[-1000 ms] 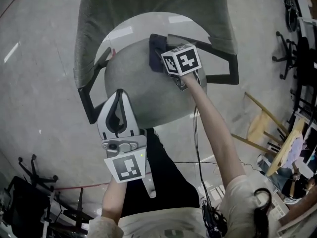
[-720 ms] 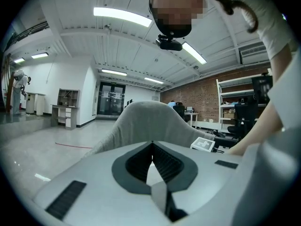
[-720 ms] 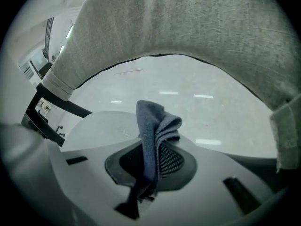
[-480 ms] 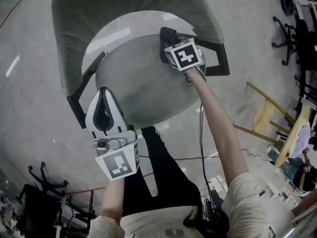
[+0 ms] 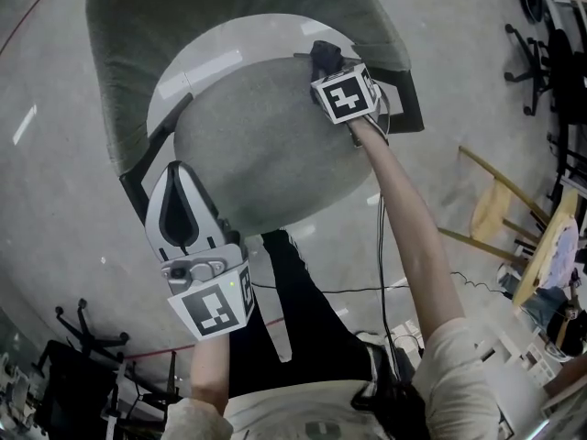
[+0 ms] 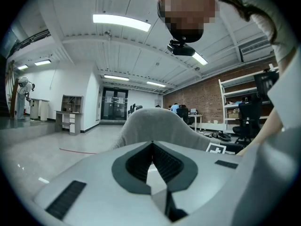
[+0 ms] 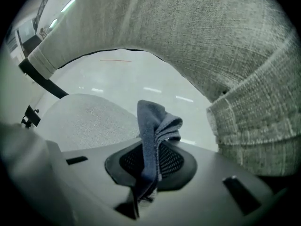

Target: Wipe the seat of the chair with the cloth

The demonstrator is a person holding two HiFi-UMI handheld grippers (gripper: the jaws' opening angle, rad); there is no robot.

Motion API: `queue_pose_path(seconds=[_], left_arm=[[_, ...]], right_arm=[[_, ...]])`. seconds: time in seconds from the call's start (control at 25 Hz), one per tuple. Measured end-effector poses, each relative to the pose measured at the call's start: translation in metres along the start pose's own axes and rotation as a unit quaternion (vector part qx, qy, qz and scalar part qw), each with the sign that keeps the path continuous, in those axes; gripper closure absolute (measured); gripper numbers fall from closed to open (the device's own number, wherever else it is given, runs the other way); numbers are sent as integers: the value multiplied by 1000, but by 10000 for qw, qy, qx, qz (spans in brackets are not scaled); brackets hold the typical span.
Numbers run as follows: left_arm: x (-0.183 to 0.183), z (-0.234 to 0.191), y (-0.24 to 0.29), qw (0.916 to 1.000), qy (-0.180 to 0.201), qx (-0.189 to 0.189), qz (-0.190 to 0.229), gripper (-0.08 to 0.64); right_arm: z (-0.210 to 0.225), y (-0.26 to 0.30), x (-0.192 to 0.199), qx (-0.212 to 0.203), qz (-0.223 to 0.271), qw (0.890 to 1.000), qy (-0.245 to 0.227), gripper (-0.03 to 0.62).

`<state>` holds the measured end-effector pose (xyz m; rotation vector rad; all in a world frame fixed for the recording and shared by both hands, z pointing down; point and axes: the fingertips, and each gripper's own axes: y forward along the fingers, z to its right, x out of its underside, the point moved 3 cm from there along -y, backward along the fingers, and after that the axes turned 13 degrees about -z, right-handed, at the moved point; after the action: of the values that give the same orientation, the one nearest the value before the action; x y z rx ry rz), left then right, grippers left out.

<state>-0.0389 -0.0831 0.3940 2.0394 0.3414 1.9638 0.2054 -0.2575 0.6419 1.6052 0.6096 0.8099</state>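
Note:
The chair has a round grey seat (image 5: 257,136), a grey-green backrest (image 5: 183,16) and black armrests (image 5: 408,108). My right gripper (image 5: 330,67) is at the seat's back right edge, close under the backrest (image 7: 211,46), and is shut on a dark blue cloth (image 5: 323,56). In the right gripper view the cloth (image 7: 153,126) stands folded up between the jaws, with the seat (image 7: 89,121) to its left. My left gripper (image 5: 174,177) hovers over the seat's front left rim, shut and empty. The left gripper (image 6: 151,145) points level at the backrest (image 6: 155,124).
A wooden frame (image 5: 495,218) stands on the floor to the right, and black office chair bases (image 5: 541,71) further back. Another black chair base (image 5: 83,337) is at the lower left. A cable (image 5: 376,246) runs along the floor by the person's black trousers (image 5: 293,328).
My right gripper has carried the cloth across the seat toward its back right edge. The left gripper has kept its place near the front left rim, still shut.

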Motion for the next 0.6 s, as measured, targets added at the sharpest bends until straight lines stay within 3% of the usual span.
queue_pose_path(seconds=[0.4,0.6], left_arm=[[1,-18,-12,9997,-21,-254,-10,545],[-1,-29,-28,9992,-37,-408,40,545]], right_arm=[[5,-6,5,83,-267,9990,361,537],[-13,-59,-15,-112,551,9976,410,537]])
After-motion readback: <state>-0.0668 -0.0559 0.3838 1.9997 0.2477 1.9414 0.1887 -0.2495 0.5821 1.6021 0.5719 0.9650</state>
